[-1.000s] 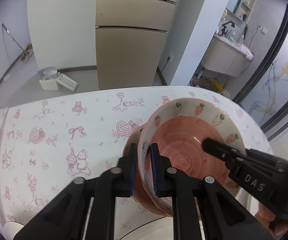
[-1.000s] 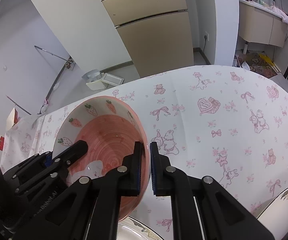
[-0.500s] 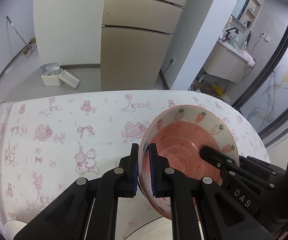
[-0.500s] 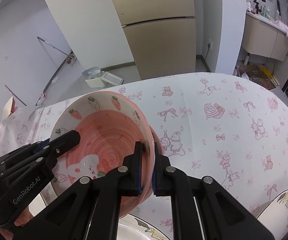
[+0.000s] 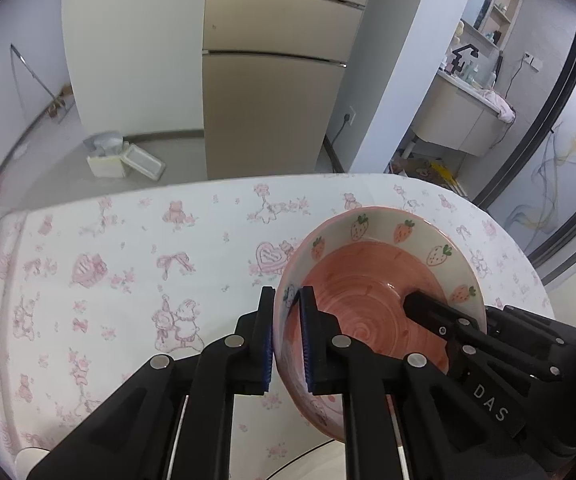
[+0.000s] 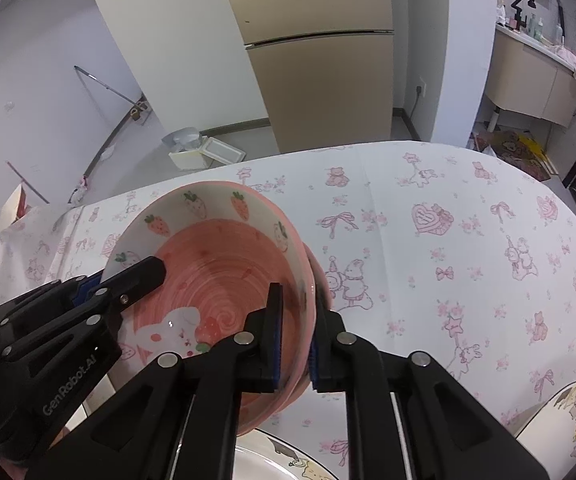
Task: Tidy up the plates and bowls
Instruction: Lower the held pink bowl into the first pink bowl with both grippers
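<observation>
While the left wrist view looks down over the tablecloth (image 5: 108, 280), the left gripper (image 5: 288, 340) is clamped on the near left rim of the strawberry bowl (image 5: 367, 292), which hangs tilted above the table; the right gripper (image 5: 423, 308) pinches the opposite rim. From the right wrist view, the right gripper (image 6: 293, 336) bites that rim with one pad inside and one outside, its jaws just starting to ease apart, and a second pink rim seems nested behind. Glazed ceramic like this is stiff, slick and breakable, so I judge opposite rims the safest hold. A cartoon plate (image 6: 559, 412) lies at lower right
</observation>
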`<action>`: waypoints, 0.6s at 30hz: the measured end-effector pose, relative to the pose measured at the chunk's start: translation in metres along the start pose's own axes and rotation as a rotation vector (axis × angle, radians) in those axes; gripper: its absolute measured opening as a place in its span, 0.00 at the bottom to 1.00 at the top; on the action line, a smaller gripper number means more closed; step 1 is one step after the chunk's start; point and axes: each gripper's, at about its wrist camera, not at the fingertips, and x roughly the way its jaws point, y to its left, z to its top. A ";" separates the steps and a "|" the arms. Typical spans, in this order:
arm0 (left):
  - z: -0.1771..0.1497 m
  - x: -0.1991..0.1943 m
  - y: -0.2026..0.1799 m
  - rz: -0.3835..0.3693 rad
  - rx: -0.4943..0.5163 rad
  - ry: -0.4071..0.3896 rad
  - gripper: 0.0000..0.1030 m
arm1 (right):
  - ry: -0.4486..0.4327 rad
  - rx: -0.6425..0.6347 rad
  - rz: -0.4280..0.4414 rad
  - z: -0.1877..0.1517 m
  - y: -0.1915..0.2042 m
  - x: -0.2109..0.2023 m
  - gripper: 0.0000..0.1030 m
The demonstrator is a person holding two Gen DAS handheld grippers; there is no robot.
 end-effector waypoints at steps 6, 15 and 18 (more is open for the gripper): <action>-0.001 0.006 -0.001 0.017 0.006 0.014 0.12 | -0.011 0.011 0.012 0.001 -0.003 -0.001 0.12; 0.001 0.002 0.003 -0.010 0.004 -0.025 0.10 | -0.144 -0.043 0.053 -0.002 -0.007 -0.005 0.09; 0.001 0.003 0.002 -0.003 0.012 -0.035 0.10 | -0.205 -0.121 0.000 -0.006 0.003 -0.009 0.09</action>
